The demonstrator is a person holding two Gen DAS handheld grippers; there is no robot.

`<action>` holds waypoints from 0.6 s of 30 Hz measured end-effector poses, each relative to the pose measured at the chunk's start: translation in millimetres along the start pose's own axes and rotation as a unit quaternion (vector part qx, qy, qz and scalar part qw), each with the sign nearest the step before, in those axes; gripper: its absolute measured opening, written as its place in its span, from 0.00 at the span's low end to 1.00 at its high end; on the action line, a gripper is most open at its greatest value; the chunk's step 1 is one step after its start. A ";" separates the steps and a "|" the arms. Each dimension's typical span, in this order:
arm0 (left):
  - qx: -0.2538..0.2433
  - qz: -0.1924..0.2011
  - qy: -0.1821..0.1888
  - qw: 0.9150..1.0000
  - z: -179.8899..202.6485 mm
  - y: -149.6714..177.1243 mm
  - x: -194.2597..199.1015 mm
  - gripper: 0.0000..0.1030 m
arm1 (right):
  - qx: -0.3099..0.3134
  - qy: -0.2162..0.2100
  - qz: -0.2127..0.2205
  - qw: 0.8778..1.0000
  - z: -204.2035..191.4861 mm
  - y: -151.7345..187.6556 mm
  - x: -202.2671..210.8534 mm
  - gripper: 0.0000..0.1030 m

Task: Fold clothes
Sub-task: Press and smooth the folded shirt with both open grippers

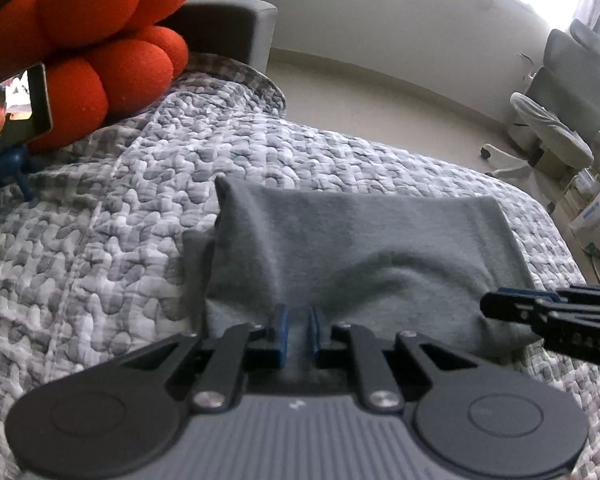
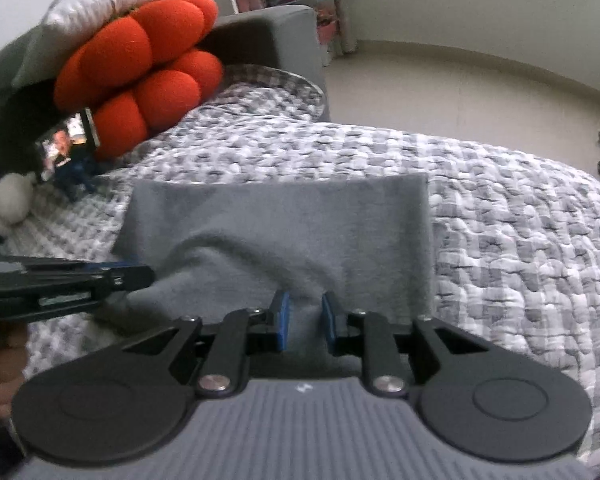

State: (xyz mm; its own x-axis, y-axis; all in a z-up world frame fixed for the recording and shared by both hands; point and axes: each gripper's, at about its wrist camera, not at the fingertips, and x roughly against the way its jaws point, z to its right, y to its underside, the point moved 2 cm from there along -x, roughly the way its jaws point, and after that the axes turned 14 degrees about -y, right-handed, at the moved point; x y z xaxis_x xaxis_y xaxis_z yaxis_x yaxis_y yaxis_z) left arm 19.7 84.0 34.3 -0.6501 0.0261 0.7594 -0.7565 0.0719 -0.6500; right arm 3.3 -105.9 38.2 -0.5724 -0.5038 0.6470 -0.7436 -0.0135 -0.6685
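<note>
A grey garment [image 1: 360, 248] lies partly folded on a grey-and-white quilted bed cover [image 1: 112, 216]; it also shows in the right wrist view [image 2: 284, 220]. My left gripper [image 1: 299, 330] is shut on the garment's near edge, fabric pinched between its blue pads. My right gripper [image 2: 305, 320] is shut on the same near edge further right, and holds it lifted. Each gripper shows in the other's view: the right gripper [image 1: 488, 306] at the right, the left gripper [image 2: 146, 276] at the left.
An orange knotted cushion [image 1: 92, 32] and a phone on a blue stand [image 1: 12, 116] sit at the bed's far left. A grey sofa arm [image 1: 228, 24] stands behind. An office chair [image 1: 556, 120] and boxes stand on the floor at right. A white plush [image 2: 8, 200] lies left.
</note>
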 end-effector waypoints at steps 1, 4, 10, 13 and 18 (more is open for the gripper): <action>-0.004 0.005 -0.003 1.000 0.9 0.2 1.6 0.11 | 0.002 -0.003 -0.003 1.000 -2.1 3.6 0.0 0.23; -0.017 0.021 -0.011 1.000 3.6 0.9 6.2 0.11 | 0.010 -0.002 -0.014 1.000 -4.7 5.5 -5.1 0.23; -0.043 0.053 -0.028 0.997 9.1 2.1 15.6 0.12 | 0.018 0.004 -0.031 0.999 -5.8 8.3 -14.1 0.21; -0.056 0.069 -0.036 0.995 11.9 2.7 20.3 0.14 | 0.017 0.003 -0.033 0.999 -4.6 8.7 -16.0 0.21; -0.065 0.070 -0.029 0.995 16.3 5.1 21.0 0.18 | 0.020 0.003 -0.033 0.999 -3.7 8.7 -15.3 0.21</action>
State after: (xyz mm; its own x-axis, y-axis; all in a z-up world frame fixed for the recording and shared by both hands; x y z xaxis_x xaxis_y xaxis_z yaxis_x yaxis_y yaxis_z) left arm 1.0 68.7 46.5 -0.7537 -0.0116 0.6571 -0.6456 0.1996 -0.7371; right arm 4.2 -95.1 23.8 -0.5244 -0.4952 0.6926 -0.7657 -0.0816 -0.6380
